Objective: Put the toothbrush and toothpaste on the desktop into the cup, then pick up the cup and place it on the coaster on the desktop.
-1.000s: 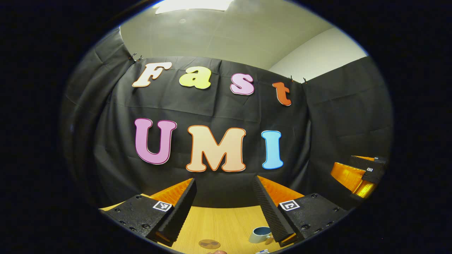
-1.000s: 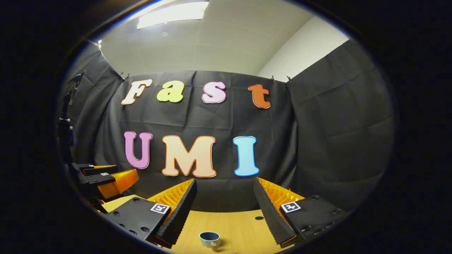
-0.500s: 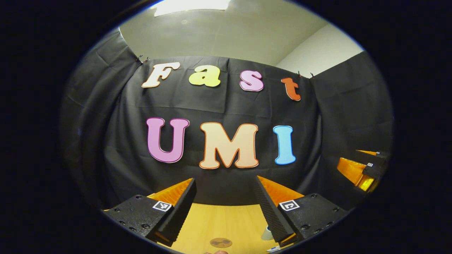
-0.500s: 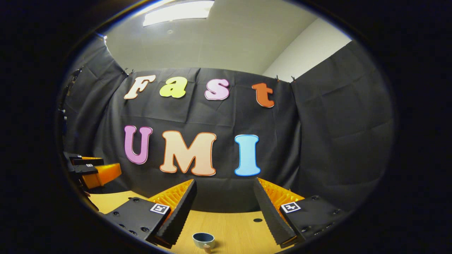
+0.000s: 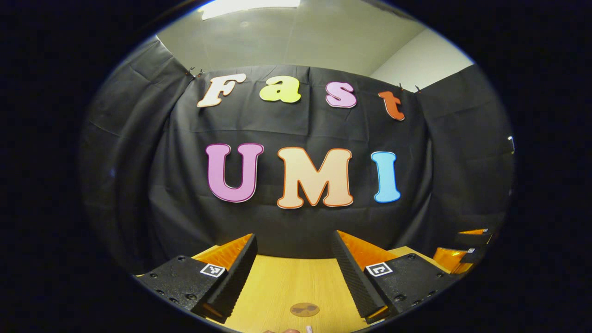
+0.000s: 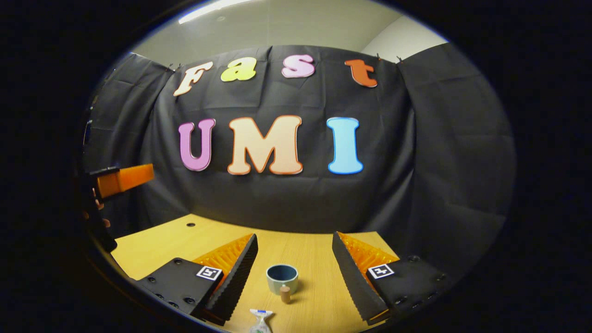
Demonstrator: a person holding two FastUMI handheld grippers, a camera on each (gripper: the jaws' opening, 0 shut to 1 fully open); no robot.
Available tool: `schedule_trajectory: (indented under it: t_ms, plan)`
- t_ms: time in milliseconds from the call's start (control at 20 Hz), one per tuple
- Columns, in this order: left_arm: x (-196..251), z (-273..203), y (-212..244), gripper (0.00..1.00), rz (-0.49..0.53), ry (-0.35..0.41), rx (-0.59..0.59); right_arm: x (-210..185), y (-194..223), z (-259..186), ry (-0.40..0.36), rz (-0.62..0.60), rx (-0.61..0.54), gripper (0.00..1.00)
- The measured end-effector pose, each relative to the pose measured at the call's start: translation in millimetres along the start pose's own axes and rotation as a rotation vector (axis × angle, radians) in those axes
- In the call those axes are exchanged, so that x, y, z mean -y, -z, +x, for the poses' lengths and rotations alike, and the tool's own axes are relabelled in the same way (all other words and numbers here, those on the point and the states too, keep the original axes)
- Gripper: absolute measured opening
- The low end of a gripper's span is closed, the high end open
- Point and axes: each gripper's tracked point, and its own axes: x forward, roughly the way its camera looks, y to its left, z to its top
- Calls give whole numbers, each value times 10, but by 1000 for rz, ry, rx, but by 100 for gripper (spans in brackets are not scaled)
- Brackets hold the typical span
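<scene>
Both grippers' jaws gape wide, holding nothing; the cup [image 6: 282, 278] stands upright, mouth up, on the desktop [image 6: 319, 296].

Light falls from a long white ceiling panel [image 5: 252, 5] above me, bright enough to wash out. My pale wooden desktop [image 6: 319, 259] glows evenly; the small blue-green round cup [image 6: 282, 278] throws a soft shadow. Both views stay sharp centrally, bending and darkening toward their rims.

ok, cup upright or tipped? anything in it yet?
Upright: the cup stands on the desktop, mouth up. Nothing sticks out; its bottom is hidden.
</scene>
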Motion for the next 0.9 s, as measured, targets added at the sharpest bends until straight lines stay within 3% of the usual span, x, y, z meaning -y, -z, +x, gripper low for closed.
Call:
schedule_trajectory:
  t_ms: [150,250,900]
  plan:
    - [-97,3,65,94,-4,-23,-18,-161,644,37,-39,56,-179,98]
    - [-159,-5,155,94,-9,-40,-40,-230,1083,15,-41,19,-277,99]
    - [-303,-117,466,94,15,-56,-131,-532,2492,-114,-105,-44,-688,99]
